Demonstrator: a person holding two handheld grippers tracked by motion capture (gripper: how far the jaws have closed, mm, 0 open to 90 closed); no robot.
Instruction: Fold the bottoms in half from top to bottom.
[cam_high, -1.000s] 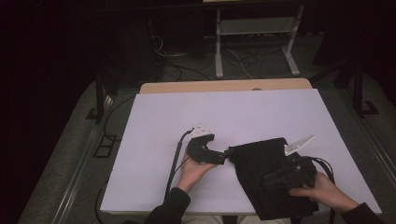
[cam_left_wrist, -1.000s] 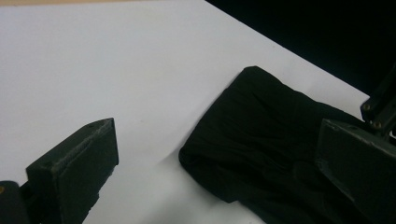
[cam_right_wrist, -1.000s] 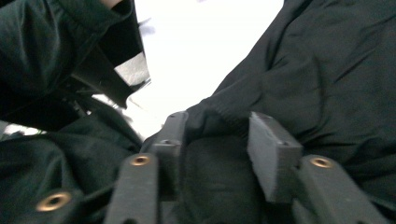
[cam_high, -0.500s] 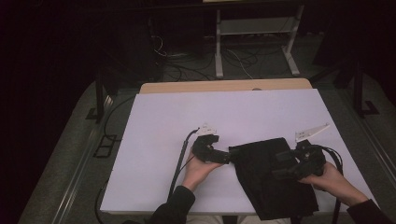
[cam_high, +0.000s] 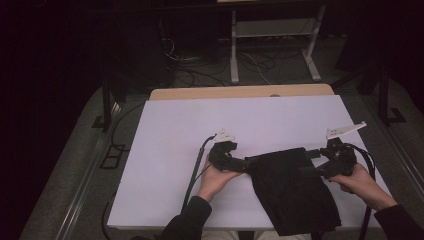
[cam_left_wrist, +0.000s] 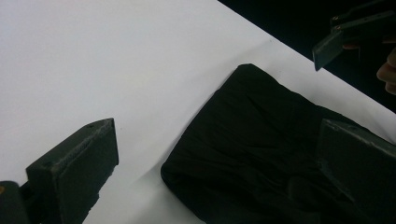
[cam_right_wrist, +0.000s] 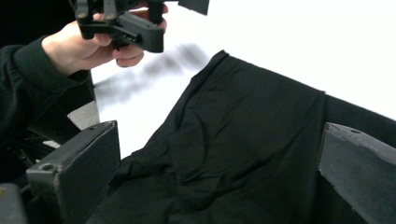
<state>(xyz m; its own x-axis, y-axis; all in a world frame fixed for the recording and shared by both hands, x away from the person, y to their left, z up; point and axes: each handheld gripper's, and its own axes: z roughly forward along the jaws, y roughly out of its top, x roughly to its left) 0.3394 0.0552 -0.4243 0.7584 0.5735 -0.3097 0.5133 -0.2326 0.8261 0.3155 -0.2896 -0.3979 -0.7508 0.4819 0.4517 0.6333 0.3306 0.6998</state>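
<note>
A black folded cloth (cam_high: 292, 192) lies on the white table (cam_high: 250, 120) near its front edge. My left gripper (cam_high: 248, 163) lies low at the cloth's left upper corner, pointing right, its jaws open. In the left gripper view the cloth (cam_left_wrist: 261, 149) lies ahead of the wide-spread left gripper (cam_left_wrist: 217, 126). My right gripper (cam_high: 306, 162) hovers at the cloth's right upper edge, pointing left. Its jaws have just been opening and grip nothing. In the right gripper view the cloth (cam_right_wrist: 243, 144) spreads below the right gripper (cam_right_wrist: 219, 127).
The other hand with the left gripper (cam_right_wrist: 126, 23) sits at the top left of the right gripper view. A metal stand (cam_high: 272, 45) and cables stand on the dark floor behind the table. Gripper cables trail off the front edge.
The right gripper has left the cloth's lower right part, moved away and to the right, rising a little, with its jaws opened. The left hand has stayed put.
</note>
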